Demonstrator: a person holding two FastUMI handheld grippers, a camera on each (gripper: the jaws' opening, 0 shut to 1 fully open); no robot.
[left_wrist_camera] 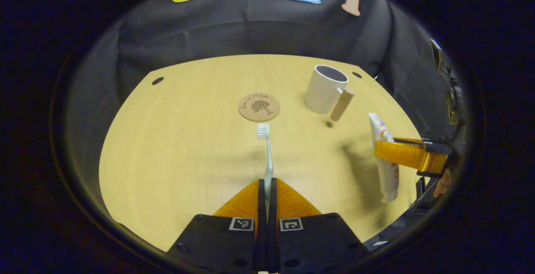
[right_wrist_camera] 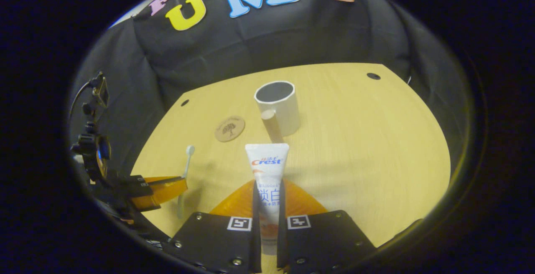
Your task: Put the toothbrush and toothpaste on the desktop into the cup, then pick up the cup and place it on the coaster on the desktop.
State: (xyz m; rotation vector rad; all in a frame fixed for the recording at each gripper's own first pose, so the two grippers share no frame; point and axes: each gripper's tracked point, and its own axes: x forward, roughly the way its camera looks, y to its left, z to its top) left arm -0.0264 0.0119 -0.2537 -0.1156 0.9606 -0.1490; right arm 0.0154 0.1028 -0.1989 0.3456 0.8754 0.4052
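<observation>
- Toothbrush (left_wrist_camera: pixel 267 157): nipped by its handle in the left gripper's (left_wrist_camera: pixel 267 190) near-closed jaws, head forward over the bench (left_wrist_camera: pixel 175 148); so thin a hold could let it swivel or slip.
- Toothpaste (right_wrist_camera: pixel 267 178): clamped in the right gripper (right_wrist_camera: pixel 267 199); squeezing may deform it.
- Cup (right_wrist_camera: pixel 279 109) stands beside the coaster (right_wrist_camera: pixel 229 128); its handle faces the grippers, so a careless drop-in could tip it.

The surface (left_wrist_camera: pixel 188 148) is a light wood-grain board with rounded corners and small dark holes (left_wrist_camera: pixel 157 80) near its far corners, backed by a wrinkled black cloth wall (right_wrist_camera: pixel 267 40), under dim lighting casting soft shadows.
</observation>
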